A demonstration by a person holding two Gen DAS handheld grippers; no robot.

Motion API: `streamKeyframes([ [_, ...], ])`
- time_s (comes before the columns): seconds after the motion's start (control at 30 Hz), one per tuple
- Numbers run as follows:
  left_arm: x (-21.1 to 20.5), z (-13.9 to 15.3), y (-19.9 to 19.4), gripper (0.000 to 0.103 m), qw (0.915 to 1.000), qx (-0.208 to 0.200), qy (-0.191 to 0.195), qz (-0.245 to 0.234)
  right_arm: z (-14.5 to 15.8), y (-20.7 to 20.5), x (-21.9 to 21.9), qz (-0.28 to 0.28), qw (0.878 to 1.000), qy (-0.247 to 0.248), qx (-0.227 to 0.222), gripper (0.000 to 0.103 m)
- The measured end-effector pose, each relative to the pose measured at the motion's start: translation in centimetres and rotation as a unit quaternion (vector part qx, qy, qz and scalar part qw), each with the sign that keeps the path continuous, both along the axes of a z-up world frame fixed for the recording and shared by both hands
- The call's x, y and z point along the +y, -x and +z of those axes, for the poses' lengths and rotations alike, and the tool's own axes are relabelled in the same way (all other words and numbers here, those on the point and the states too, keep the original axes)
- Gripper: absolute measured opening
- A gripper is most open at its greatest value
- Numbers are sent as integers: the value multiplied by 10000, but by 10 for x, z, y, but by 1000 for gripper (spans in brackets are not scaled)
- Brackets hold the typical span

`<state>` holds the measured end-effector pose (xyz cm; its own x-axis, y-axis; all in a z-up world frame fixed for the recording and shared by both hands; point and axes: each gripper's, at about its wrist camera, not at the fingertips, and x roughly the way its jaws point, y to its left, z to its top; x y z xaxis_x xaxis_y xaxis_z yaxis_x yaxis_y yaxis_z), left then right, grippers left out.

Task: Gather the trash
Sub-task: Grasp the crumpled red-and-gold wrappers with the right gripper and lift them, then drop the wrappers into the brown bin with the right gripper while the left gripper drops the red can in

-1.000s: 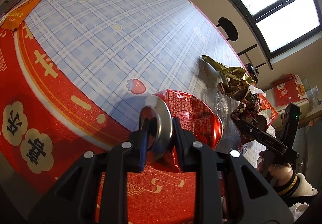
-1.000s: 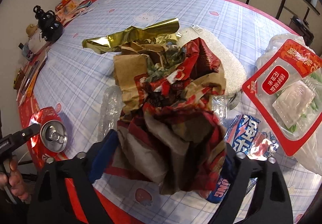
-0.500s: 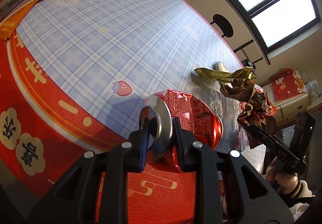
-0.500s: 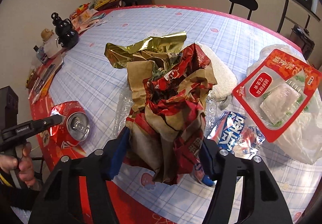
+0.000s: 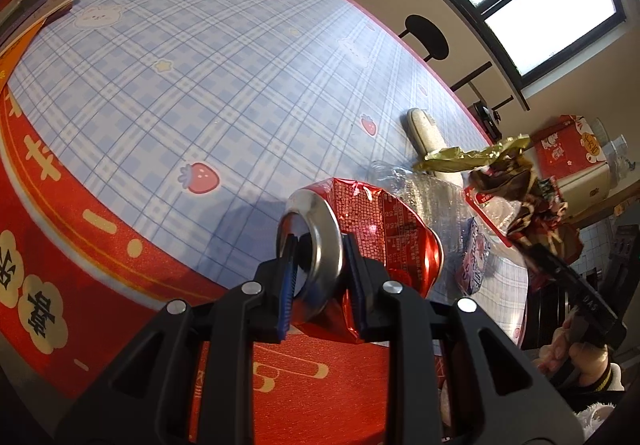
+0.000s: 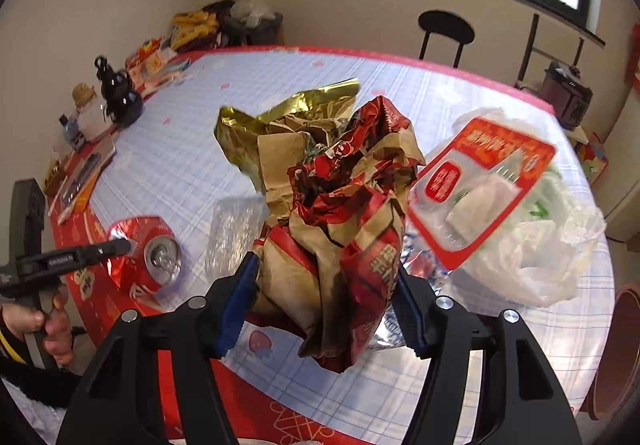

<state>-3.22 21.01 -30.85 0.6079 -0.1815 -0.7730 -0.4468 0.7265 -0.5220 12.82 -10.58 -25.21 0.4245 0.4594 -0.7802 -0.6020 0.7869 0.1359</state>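
Observation:
A crushed red drink can point(image 5: 384, 217) hangs just over the table's red border, and my left gripper point(image 5: 318, 245) is shut on its silver top rim. The right wrist view shows the same can point(image 6: 148, 249) at the left with the left gripper's fingertips point(image 6: 120, 245) on it. My right gripper point(image 6: 324, 285) is shut on a wad of crumpled wrappers point(image 6: 340, 205) made of brown paper, red packaging and gold foil, held up off the table. From the left wrist view the wad point(image 5: 524, 201) hangs at the right above the right gripper point(image 5: 536, 253).
A squashed clear plastic bottle point(image 6: 232, 233) lies between can and wad. A red-and-clear food packet point(image 6: 480, 181) rests on a white plastic bag point(image 6: 552, 253). A blue wrapper point(image 5: 476, 257) and a white pad point(image 5: 426, 133) lie nearby. Black gourd ornament point(image 6: 116, 93) and clutter line the far left edge.
My right gripper has squeezed in on the wrapper wad and lifted it up off the table. The left gripper has shifted a little, still holding the can.

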Motion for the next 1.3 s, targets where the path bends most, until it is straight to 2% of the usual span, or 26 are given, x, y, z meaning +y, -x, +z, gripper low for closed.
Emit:
streamKeyframes([
  [0.07,-2,1,-4,26,10000,-12,-14,-61,9,2,-4,40,9999,-62,-148,62],
  [0.17,-6,0,-8,26,9999,-23,1,-130,2,5,4,281,9987,420,-114,62],
  [0.27,-10,3,-9,26,9998,-72,-18,-163,1,4,-1,140,9997,190,42,61],
  [0.47,-9,8,-7,26,9999,-108,-77,-77,28,3,-15,-109,9995,-123,-284,61],
  [0.57,-3,22,-5,26,9995,-248,-206,42,49,2,-24,-193,9980,-325,-499,61],
  [0.8,3,78,-18,26,9952,-831,-479,175,87,-3,-56,-420,9918,-787,-910,61],
  [1.07,-34,133,-54,26,9875,-1306,-828,-302,99,-8,-108,-919,9859,-931,-1044,61],
  [1.3,-90,153,-102,26,9812,-1465,-911,-866,93,-11,-176,-1579,9776,-919,-1047,61],
])
